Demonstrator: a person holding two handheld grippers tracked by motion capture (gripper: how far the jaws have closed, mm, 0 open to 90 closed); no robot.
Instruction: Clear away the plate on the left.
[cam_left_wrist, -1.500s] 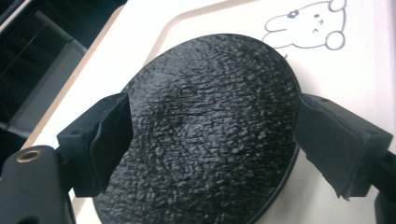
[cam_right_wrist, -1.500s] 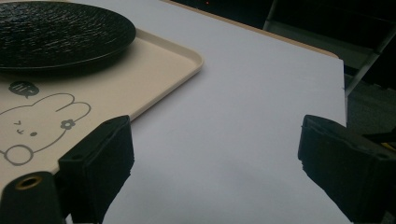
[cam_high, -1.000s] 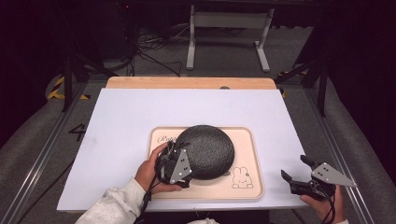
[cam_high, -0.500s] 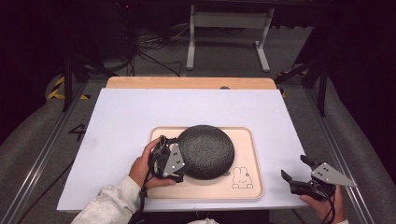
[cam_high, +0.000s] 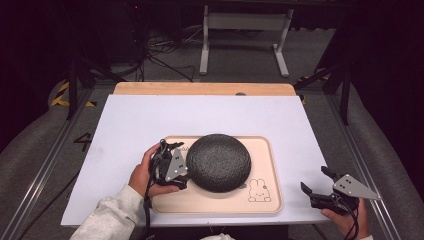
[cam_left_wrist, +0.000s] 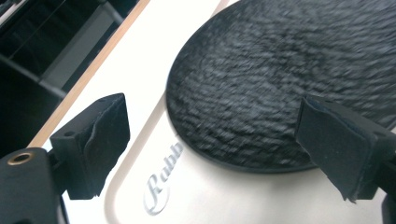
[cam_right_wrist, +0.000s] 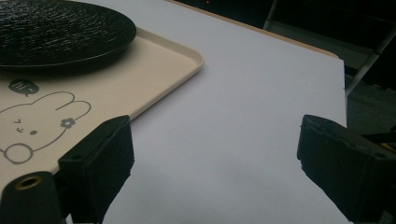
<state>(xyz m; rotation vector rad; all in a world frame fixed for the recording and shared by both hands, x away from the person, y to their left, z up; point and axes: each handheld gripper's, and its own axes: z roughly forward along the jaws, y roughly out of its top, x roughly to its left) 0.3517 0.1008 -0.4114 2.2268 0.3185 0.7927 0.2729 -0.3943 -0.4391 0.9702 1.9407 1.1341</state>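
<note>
The left gripper (cam_high: 172, 165) sits at the left edge of the tray, its jaws spread wide and holding nothing; in the left gripper view (cam_left_wrist: 212, 154) one black pad stands over the tray's left rim and the other hangs in front of the plate's textured face, with the plate's near edge between them. The right gripper (cam_high: 320, 187) rests near the bench's front right corner, well apart from the tray, its jaws likewise parted and empty; in the right gripper view (cam_right_wrist: 215, 163) only bare white surface lies between its pads.

The bench (cam_high: 150, 120) is covered by a white sheet, with a strip of wood showing along its far edge. On it, toward the front edge and roughly at the middle, lies a cream rectangular tray (cam_high: 265, 165) with rounded corners. A black round plate (cam_high: 218, 161) with a rough, rippled surface lies on the tray, filling much of its left and middle part; its rim comes close to the tray's far edge. The plate (cam_right_wrist: 56, 28) lies flat, and its rim (cam_left_wrist: 261, 93) overhangs the tray floor slightly.

A line drawing of a rabbit (cam_high: 259, 190) marks the tray's front right corner, just beside the plate. Script lettering (cam_left_wrist: 163, 186) runs along the tray's left side, partly under the plate's rim.
</note>
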